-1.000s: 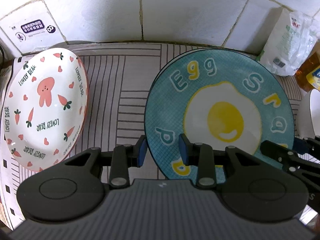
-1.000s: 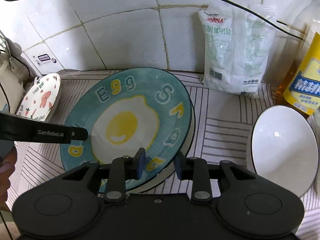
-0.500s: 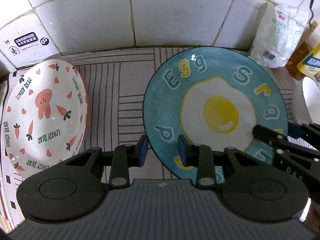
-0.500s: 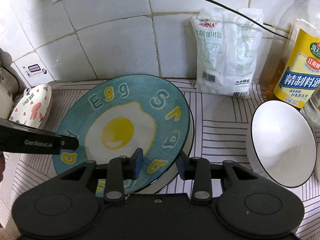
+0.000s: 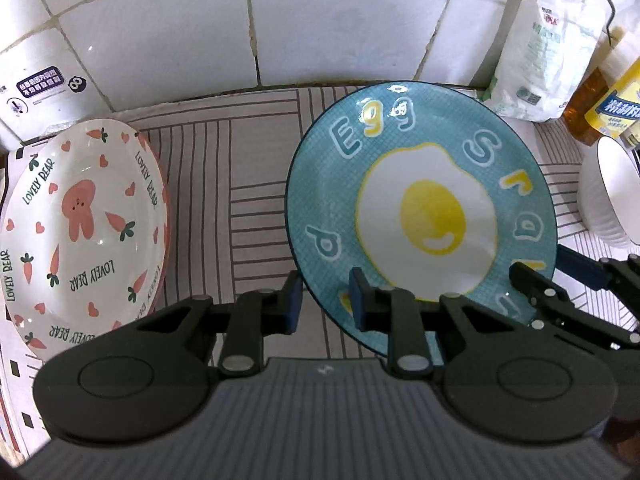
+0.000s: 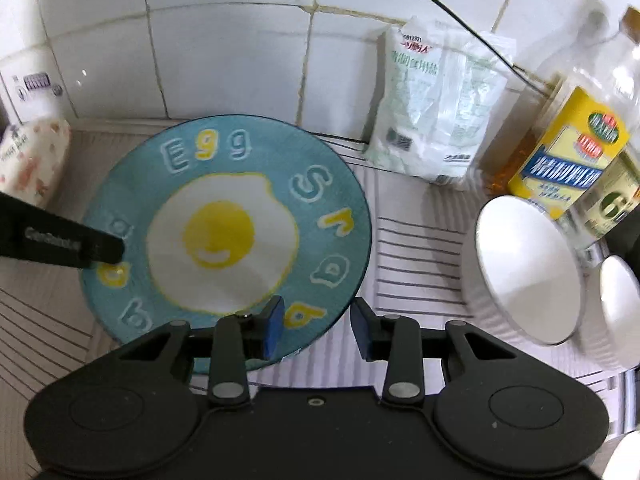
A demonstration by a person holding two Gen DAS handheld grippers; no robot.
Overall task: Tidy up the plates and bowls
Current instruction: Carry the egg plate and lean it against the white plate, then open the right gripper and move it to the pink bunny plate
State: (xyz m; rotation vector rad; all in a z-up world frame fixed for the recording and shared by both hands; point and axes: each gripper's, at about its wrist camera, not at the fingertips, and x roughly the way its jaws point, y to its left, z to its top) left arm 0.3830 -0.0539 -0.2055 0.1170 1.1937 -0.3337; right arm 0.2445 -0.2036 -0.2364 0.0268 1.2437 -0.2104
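Both my hand-held grippers are on the round teal ceramic plate with the fried-egg print (image 5: 420,216). Left hand-held gripper (image 5: 322,300) straddles its near-left rim, fingers apart with a visible gap each side, so not clamped. Right hand-held gripper (image 6: 316,330) does the same at the near-right rim, also parted; whether either pad touches, I can't tell.

The plate looks raised off the striped table (image 5: 256,184), and I can't see what bears it.

Left of my left hand-held gripper: white ceramic plate with pink bear and carrot print (image 5: 80,224), tilted, well apart from the teal one. Right of my right hand-held gripper: white ribbed ceramic bowl (image 6: 524,268), with a second white bowl (image 6: 620,300) just beside it.

My read: early stage. No stacks or groups visible yet; both plates and both bowls remain to sort.
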